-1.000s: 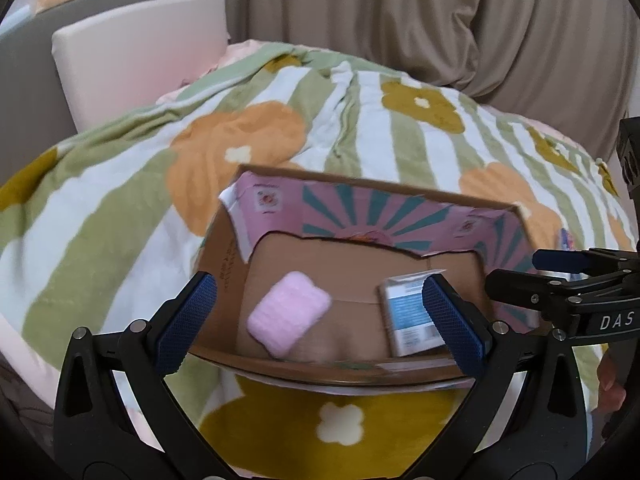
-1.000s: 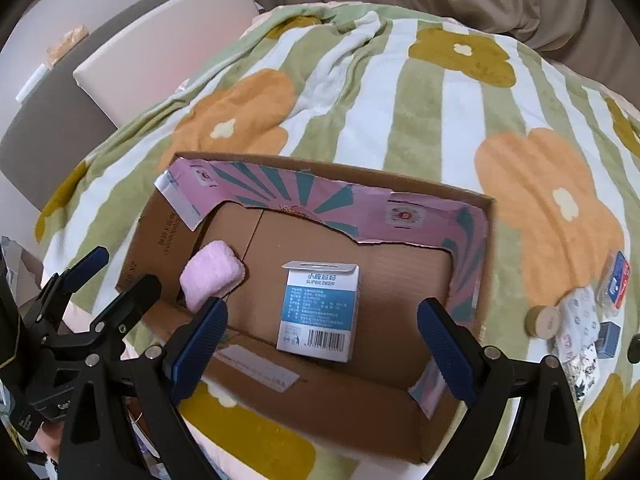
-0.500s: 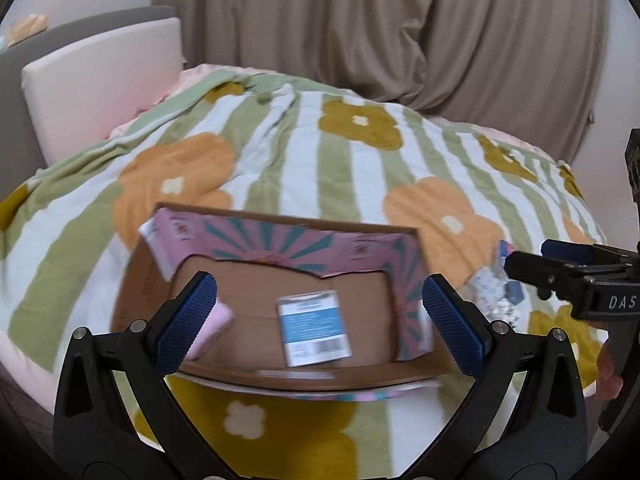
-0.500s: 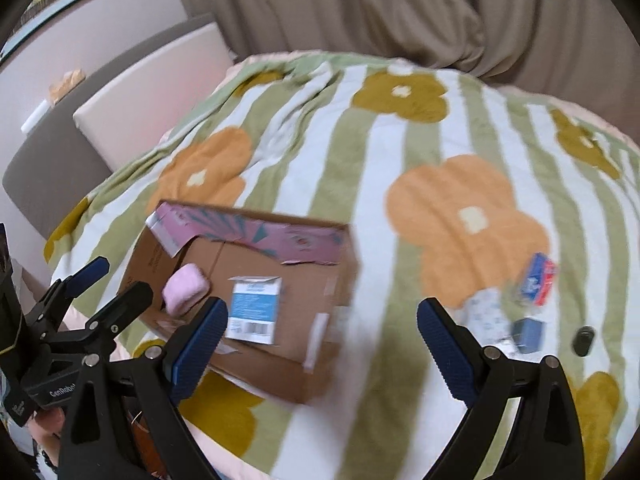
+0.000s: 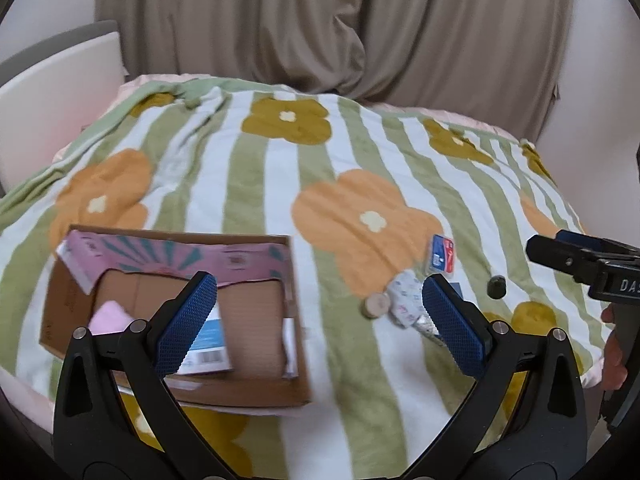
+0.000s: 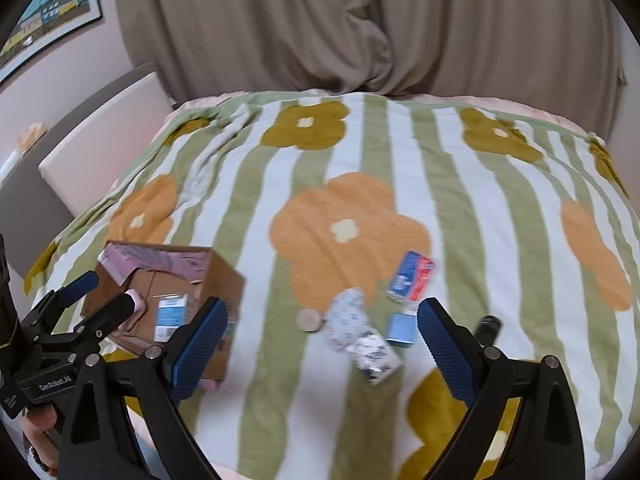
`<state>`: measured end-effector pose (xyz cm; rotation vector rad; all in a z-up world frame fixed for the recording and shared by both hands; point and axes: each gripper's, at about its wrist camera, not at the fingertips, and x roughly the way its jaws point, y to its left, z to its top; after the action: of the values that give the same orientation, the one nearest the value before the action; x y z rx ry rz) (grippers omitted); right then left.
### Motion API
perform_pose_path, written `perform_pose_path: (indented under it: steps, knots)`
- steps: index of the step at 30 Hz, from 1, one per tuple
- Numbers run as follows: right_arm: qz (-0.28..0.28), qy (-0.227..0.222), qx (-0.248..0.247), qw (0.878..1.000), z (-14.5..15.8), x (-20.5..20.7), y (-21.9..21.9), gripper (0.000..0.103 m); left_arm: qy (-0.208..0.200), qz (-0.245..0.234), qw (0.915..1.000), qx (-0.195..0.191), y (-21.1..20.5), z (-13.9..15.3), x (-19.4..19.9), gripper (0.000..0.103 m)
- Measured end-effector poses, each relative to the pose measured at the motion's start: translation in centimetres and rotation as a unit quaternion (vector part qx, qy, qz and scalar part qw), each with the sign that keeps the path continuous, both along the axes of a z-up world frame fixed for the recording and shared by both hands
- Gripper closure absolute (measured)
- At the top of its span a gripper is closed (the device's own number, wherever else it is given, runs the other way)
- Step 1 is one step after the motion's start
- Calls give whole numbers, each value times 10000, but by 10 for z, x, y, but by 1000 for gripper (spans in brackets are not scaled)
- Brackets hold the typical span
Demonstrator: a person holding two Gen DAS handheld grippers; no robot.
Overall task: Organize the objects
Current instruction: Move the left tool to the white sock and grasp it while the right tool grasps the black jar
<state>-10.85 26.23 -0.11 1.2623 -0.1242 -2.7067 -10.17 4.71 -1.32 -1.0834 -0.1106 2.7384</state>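
Note:
An open cardboard box (image 5: 256, 394) (image 6: 224, 280) lies on the flowered blanket at the left. It holds a pink soft block (image 5: 110, 318) and a blue-and-white packet (image 5: 208, 350) (image 6: 170, 316). To its right lie a red-and-blue card pack (image 6: 412, 276) (image 5: 442, 254), a small blue box (image 6: 402, 328), patterned pouches (image 6: 356, 332) (image 5: 406, 300), a tan round disc (image 6: 310, 319) (image 5: 375, 305) and a small dark object (image 6: 488, 326) (image 5: 496, 286). My left gripper (image 5: 320, 320) is open and empty above the box's right side. My right gripper (image 6: 322, 344) is open and empty above the loose items.
The green-striped blanket (image 6: 360, 160) covers a bed. A padded headboard (image 6: 92, 140) stands at the left and grey curtains (image 6: 360, 24) hang behind. A framed picture (image 6: 48, 12) hangs on the left wall.
Both grippers have pulled back and swung right. The box has slid to the left of both views and the loose items on the blanket have come into view.

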Motion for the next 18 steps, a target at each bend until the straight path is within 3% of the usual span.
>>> perform_pose_path:
  steps: [8,18]
  knots:
    - [-379,-56,3,9993,-15,-1,61,8,-260,-315,9991,-112,55,-30,-17,1]
    - [-642,-117,84,9978,-57,-17,112,8,-580,-667,9955,-331,98,-79,-41,1]
